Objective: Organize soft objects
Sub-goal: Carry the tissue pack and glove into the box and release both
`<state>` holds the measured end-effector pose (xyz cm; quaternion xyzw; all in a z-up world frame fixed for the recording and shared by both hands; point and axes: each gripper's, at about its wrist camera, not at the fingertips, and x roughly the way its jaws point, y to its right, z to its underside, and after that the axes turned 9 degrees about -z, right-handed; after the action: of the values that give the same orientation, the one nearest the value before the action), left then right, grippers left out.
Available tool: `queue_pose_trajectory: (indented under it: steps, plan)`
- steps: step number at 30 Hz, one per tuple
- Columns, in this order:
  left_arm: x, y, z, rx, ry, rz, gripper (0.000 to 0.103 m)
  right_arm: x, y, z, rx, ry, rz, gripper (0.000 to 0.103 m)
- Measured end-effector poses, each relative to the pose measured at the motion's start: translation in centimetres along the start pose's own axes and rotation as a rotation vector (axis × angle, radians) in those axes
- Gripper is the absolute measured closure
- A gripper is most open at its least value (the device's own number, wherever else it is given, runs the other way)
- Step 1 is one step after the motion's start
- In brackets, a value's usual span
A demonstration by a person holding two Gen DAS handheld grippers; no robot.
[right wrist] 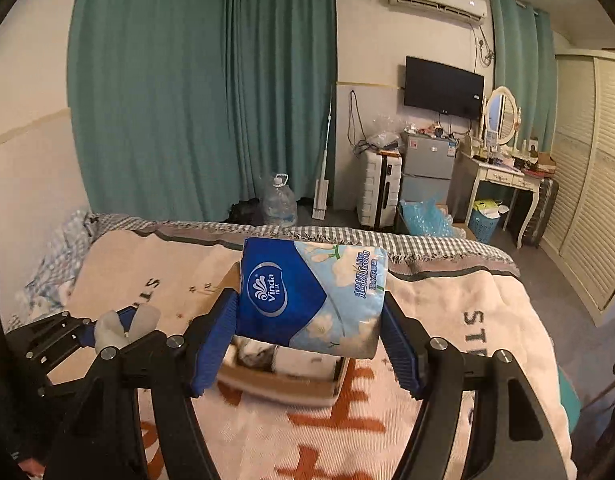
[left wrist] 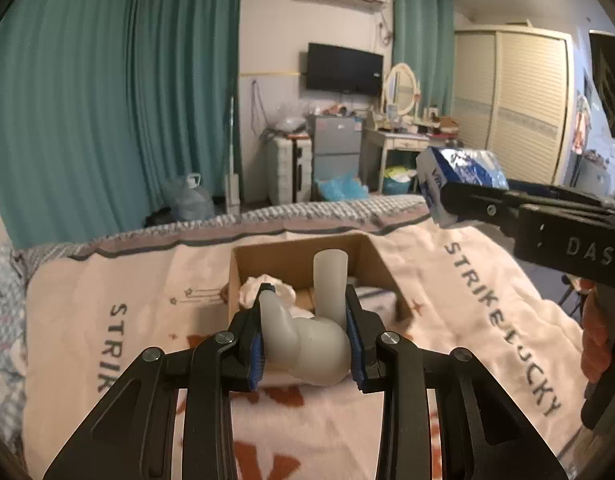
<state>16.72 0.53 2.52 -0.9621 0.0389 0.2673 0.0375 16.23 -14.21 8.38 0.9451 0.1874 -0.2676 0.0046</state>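
Note:
My left gripper (left wrist: 307,332) is shut on a soft, translucent white rubbery object (left wrist: 311,344) with a round body and upright tubes, held just in front of the open cardboard box (left wrist: 371,258) on the bed. White cloth (left wrist: 263,286) lies inside the box. My right gripper (right wrist: 307,316) is shut on a blue Vinda tissue pack (right wrist: 307,296), held above the box (right wrist: 279,386). In the left wrist view the right gripper (left wrist: 447,204) and tissue pack (left wrist: 459,168) hang at the upper right. In the right wrist view the left gripper (right wrist: 119,330) with the white object (right wrist: 111,330) is at the left.
The box sits on a pink blanket (left wrist: 127,280) printed "STRIKE LUCKY" over a checked bedspread (right wrist: 347,238). Beyond the bed's far edge are teal curtains (left wrist: 107,100), a water jug (right wrist: 279,200), a suitcase (right wrist: 377,188), a small fridge (right wrist: 427,172) and a dressing table (right wrist: 503,176).

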Motion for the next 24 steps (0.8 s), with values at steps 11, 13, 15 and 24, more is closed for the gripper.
queue_pose_trajectory:
  steps: [11,13,15,24]
  plan:
    - [14.1,-0.6,0.2,-0.003,-0.091,-0.011,0.071,16.6,6.2,0.9,0.065,-0.132,-0.043,0.034]
    - [16.3,-0.7,0.7,0.009,-0.121,-0.023,0.071,19.3,7.2,1.6,0.073,-0.156,-0.047,0.034]
    - [17.9,-0.8,1.1,0.023,-0.143,-0.036,0.071,21.6,7.9,2.3,0.09,-0.177,-0.074,0.034]
    - [17.5,0.5,1.6,0.06,-0.127,-0.036,0.03,22.4,8.8,3.1,0.101,-0.175,-0.065,0.026]
